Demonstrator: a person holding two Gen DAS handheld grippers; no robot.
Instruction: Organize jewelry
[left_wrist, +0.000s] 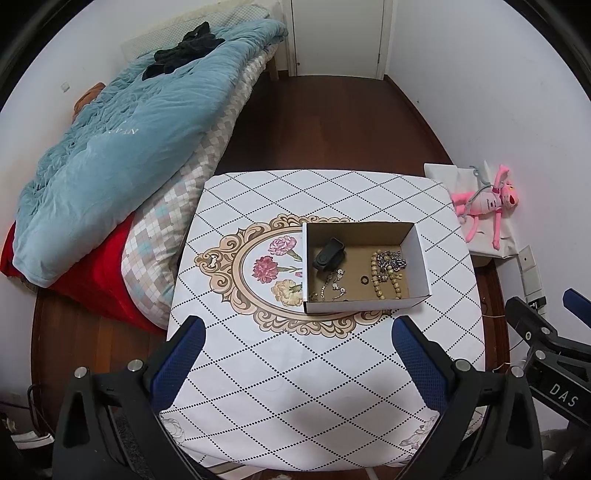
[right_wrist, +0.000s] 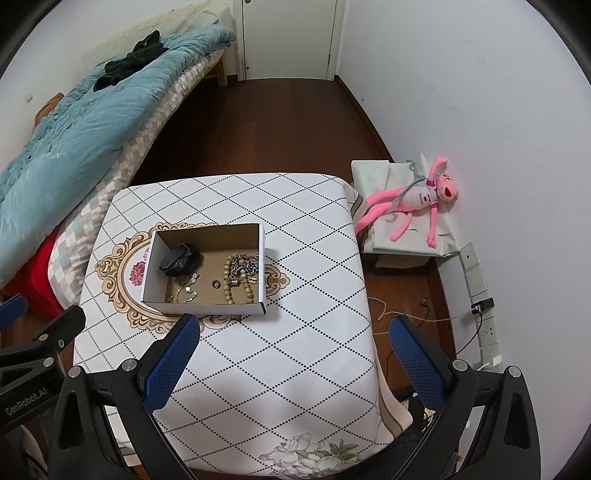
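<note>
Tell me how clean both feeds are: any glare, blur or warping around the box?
Left wrist view: open white cardboard box sharp, evenly lit, no glare; straight tablecloth lines bow from fisheye. Right wrist view: same box sharp, soft shadow beside it, dark vignette at corners.

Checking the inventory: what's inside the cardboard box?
In the box: black clip-like object, bead string tangled with a chain, silver bracelet, small ring. Anything under the black object is hidden.
</note>
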